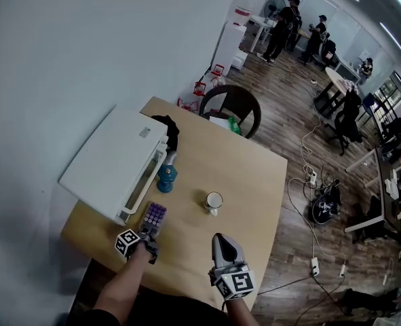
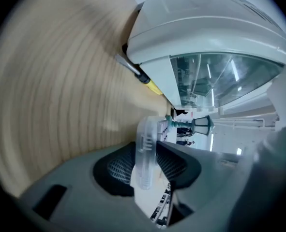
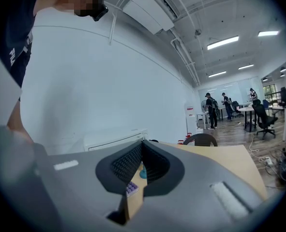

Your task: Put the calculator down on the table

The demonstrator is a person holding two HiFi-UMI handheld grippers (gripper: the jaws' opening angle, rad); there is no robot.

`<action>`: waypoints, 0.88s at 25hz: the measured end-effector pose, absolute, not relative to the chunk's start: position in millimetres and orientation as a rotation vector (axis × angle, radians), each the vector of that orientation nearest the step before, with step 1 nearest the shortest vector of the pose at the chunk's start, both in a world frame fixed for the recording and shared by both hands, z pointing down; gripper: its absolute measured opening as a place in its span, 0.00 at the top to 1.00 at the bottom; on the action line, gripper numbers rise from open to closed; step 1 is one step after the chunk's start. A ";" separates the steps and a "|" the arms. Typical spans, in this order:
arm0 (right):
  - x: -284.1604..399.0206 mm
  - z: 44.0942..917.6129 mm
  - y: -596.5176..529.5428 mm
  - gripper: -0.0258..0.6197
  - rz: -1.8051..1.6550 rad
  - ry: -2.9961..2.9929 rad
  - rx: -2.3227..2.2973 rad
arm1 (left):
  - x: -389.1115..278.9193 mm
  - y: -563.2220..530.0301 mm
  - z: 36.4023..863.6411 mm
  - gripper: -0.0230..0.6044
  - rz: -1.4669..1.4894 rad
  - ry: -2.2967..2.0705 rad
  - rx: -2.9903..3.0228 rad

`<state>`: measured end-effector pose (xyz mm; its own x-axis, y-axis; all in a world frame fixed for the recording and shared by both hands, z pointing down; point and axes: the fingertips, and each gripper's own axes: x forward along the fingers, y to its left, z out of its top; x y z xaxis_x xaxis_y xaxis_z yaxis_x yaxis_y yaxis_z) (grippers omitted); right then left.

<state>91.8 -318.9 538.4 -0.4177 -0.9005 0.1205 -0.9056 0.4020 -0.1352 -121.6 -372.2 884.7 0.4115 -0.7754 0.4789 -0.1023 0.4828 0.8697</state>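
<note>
The calculator [image 1: 154, 216], a small flat one with purple keys, sits low over the wooden table [image 1: 247, 175] just in front of the white printer [image 1: 112, 161]. My left gripper [image 1: 148, 231] is shut on its near end. In the left gripper view the calculator [image 2: 143, 151] shows edge-on between the two dark pads, which touch both its faces. My right gripper [image 1: 222, 244] hovers near the table's front edge, to the right of the calculator, with its jaws together and nothing in them. In the right gripper view a strip of the purple keys [image 3: 131, 187] shows below the meeting tips.
A blue object [image 1: 167, 177] stands by the printer's front, and a white cup [image 1: 214, 200] near the table's middle. A black item [image 1: 169, 129] lies behind the printer, with a chair [image 1: 235, 106] at the far edge. A pen [image 2: 132, 69] lies beside the printer. People stand far off.
</note>
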 end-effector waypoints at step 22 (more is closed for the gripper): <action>94.3 542.6 -319.5 0.95 0.334 -2.623 1.667 | -129.5 -344.0 754.5 0.58 -0.792 -1.001 1.244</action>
